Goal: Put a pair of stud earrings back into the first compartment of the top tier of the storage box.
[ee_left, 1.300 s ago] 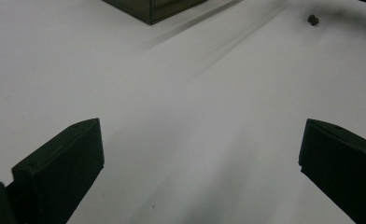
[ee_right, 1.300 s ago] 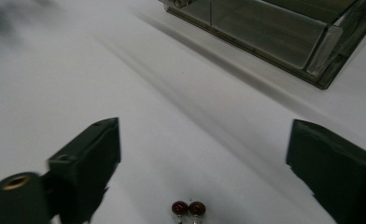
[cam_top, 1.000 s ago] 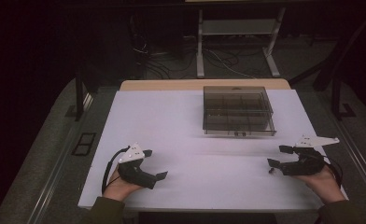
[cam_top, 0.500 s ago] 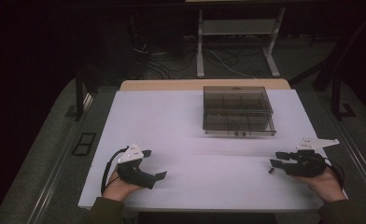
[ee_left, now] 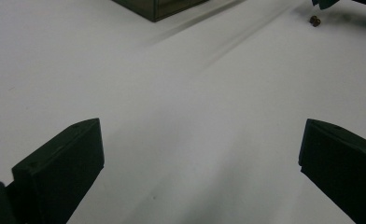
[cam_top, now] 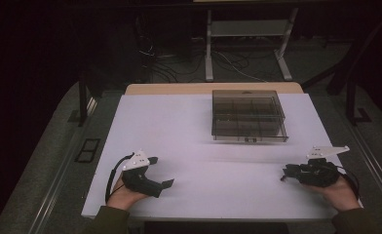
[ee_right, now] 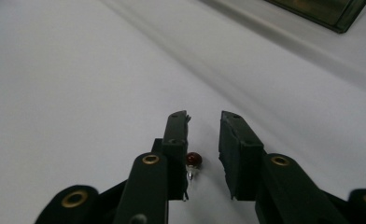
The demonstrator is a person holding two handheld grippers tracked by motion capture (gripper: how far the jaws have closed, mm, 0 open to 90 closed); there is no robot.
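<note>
The right gripper [ee_right: 203, 140] rests low on the white table [cam_top: 189, 131] at its near right, its jaws a narrow gap apart around a small red-headed pin [ee_right: 193, 163]. The pin lies between the jaws, close against the left one, its metal stem pointing toward the camera; whether it touches that jaw is hard to tell. The left gripper [ee_left: 197, 154] sits at the near left with its jaws wide apart and nothing between them. A clear compartment box [cam_top: 248, 116] stands farther off, toward the right, well apart from both grippers.

The step in hand looks like picking up the pin. The next move calls for closing the right jaws squarely on the round head so it does not slip out, then lifting it toward the box.
</note>
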